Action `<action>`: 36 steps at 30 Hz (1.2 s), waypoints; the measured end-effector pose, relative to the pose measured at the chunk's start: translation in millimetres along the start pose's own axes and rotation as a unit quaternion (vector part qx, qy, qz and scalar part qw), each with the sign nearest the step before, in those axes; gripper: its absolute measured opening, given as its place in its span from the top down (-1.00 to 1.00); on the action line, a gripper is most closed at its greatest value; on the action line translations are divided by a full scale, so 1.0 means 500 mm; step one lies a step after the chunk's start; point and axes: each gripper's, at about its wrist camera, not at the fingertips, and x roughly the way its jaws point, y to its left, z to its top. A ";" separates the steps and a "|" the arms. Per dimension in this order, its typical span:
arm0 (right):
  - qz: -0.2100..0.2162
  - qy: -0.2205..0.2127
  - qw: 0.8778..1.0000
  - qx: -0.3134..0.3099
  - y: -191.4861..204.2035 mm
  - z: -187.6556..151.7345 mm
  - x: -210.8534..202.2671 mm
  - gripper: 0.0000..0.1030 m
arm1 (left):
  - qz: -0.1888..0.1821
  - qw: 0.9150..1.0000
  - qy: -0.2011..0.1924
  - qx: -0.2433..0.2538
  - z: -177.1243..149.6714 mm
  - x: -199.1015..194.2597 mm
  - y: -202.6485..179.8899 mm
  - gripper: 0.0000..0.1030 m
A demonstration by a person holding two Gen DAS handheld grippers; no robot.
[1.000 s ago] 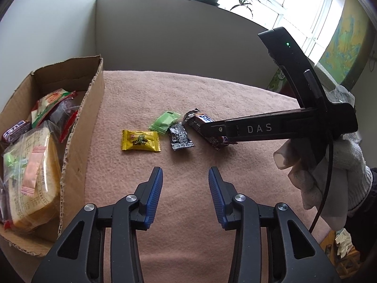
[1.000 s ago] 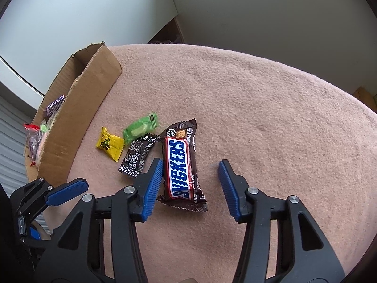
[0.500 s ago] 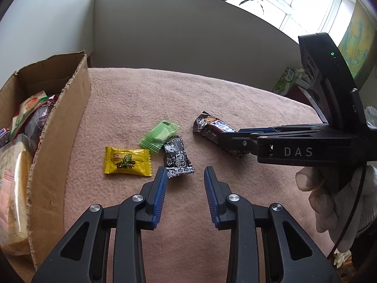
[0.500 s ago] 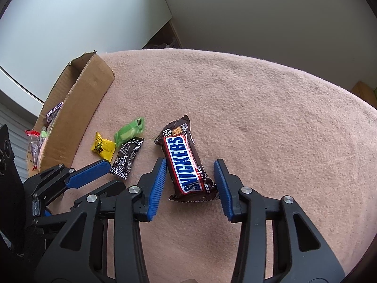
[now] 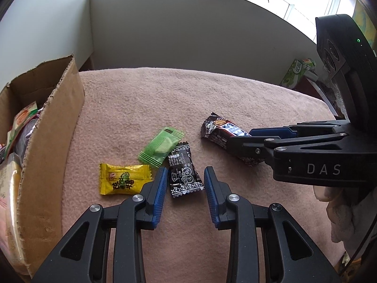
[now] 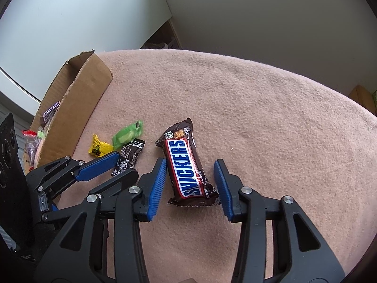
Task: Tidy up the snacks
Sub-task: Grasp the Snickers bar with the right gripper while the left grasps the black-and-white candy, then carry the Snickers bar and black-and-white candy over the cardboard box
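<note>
A black candy packet [image 5: 183, 172] lies on the pink cloth between the pads of my left gripper [image 5: 185, 174]. The jaws are closing, and the pads meet its two side edges. A yellow candy [image 5: 124, 179] and a green candy [image 5: 161, 147] lie just left of it. To the right, my right gripper [image 6: 190, 165] straddles a Snickers bar [image 6: 186, 165] lying flat. Its left pad is against the bar and its right pad is at the wrapper's flared end. The right wrist view also shows the left gripper [image 6: 126, 165] around the black packet [image 6: 130, 153].
An open cardboard box [image 5: 51, 127] with several packaged snacks stands at the cloth's left edge, close to the yellow candy. A gloved hand [image 5: 341, 212] holds the right gripper. A green carton [image 5: 297, 73] sits beyond the table's far right edge. A wall rises behind.
My left gripper moved forward and down over the black packet and its jaws narrowed around it. My right gripper's jaws closed in on the Snickers bar, then held still.
</note>
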 end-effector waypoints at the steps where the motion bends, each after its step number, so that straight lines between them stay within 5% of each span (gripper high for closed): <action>1: 0.002 -0.001 1.000 0.002 -0.001 -0.001 0.000 0.17 | 0.000 1.000 0.000 0.000 0.000 0.001 -0.001 0.46; 21: 0.000 -0.036 0.998 0.048 -0.014 -0.121 -0.058 0.38 | -0.031 0.999 0.009 0.004 -0.062 -0.039 -0.021 0.52; 36: 0.023 -0.133 0.986 0.101 0.068 -0.264 -0.187 0.39 | -0.044 0.997 -0.044 -0.038 -0.156 -0.170 0.006 0.52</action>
